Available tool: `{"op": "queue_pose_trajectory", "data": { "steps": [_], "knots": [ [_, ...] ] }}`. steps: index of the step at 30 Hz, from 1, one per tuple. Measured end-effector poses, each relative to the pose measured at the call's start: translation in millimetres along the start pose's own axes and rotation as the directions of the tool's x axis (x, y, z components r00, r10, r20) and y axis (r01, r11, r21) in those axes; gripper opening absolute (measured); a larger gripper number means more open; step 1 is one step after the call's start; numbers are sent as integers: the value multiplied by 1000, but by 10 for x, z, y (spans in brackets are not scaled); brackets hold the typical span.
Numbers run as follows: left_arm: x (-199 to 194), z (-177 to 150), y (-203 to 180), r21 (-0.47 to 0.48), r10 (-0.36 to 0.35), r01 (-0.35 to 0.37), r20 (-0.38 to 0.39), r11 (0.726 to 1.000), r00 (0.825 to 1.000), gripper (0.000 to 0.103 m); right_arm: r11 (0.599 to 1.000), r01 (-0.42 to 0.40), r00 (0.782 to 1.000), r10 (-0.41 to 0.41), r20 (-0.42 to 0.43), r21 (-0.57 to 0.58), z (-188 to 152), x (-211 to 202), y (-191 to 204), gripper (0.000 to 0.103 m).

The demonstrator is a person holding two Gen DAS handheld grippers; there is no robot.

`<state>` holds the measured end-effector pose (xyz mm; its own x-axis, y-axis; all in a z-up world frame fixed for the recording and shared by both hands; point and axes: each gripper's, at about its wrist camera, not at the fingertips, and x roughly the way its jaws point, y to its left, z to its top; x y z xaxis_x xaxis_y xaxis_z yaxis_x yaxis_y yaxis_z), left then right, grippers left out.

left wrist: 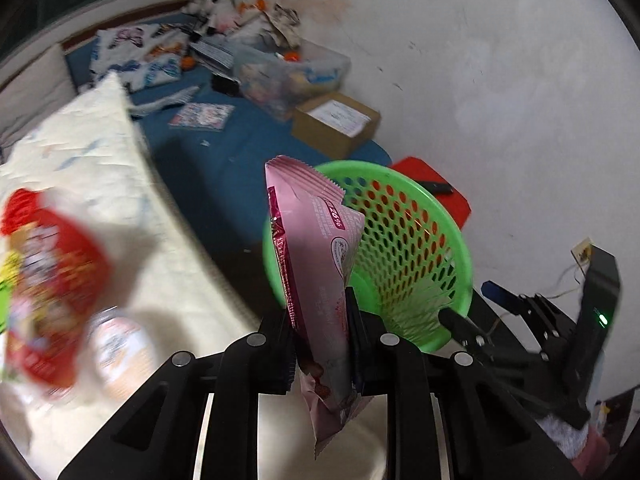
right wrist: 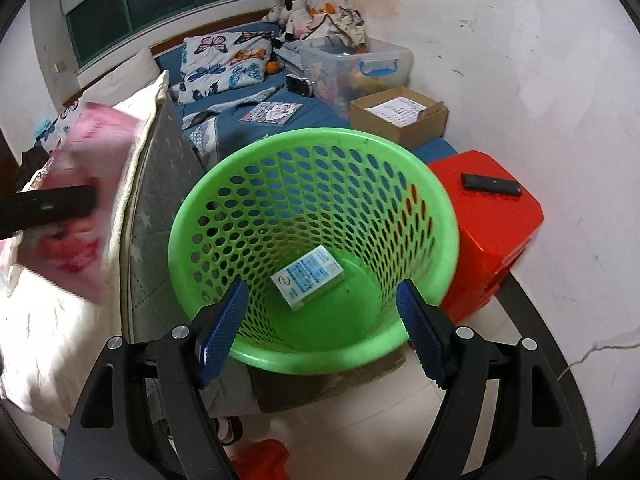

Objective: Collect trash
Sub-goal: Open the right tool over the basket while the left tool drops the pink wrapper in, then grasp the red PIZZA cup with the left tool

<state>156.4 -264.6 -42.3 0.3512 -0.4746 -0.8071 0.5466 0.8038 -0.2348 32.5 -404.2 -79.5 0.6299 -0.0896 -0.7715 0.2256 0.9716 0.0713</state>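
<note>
Pink wrapper (left wrist: 316,280) pinched tight in my left fingers (left wrist: 320,320), green basket (right wrist: 312,240) at one o'clock; right fingers (right wrist: 320,320) agape, empty above it; I'd release only past the rim.

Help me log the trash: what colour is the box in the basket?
White with blue print; the box shows best in the right wrist view.

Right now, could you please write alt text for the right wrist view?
The open right tool hangs over a green mesh basket with a small blue-and-white carton lying in its bottom. A red stool with a black phone stands beside it; at left, the left tool carries a blurred pink wrapper.
</note>
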Motion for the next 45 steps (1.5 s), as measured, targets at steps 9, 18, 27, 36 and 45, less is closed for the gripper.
{"op": "queue_pose_trajectory", "data": {
  "steps": [9, 18, 27, 36, 45],
  "knots": [
    [449, 161, -133, 4, -29, 29, -45, 1000, 999, 55, 999, 12, 1000, -12, -8, 36, -64, -34, -147, 77],
    [227, 85, -75, 37, -12, 11, 14, 999, 1000, 58, 999, 9, 1000, -8, -7, 36, -52, -61, -102, 77],
    [-341, 37, 305, 51, 146, -154, 141, 987, 979, 58, 999, -31, 999, 31, 11, 12, 18, -106, 63, 78],
    [-733, 24, 914, -59, 273, -267, 172, 962, 947, 59, 996, -79, 996, 81, 28, -43, 132, -145, 372, 78],
    [-718, -13, 1210, -61, 337, -331, 142, 941, 931, 73, 988, -120, 991, 124, 39, -92, 187, -183, 667, 79]
  ]
}}
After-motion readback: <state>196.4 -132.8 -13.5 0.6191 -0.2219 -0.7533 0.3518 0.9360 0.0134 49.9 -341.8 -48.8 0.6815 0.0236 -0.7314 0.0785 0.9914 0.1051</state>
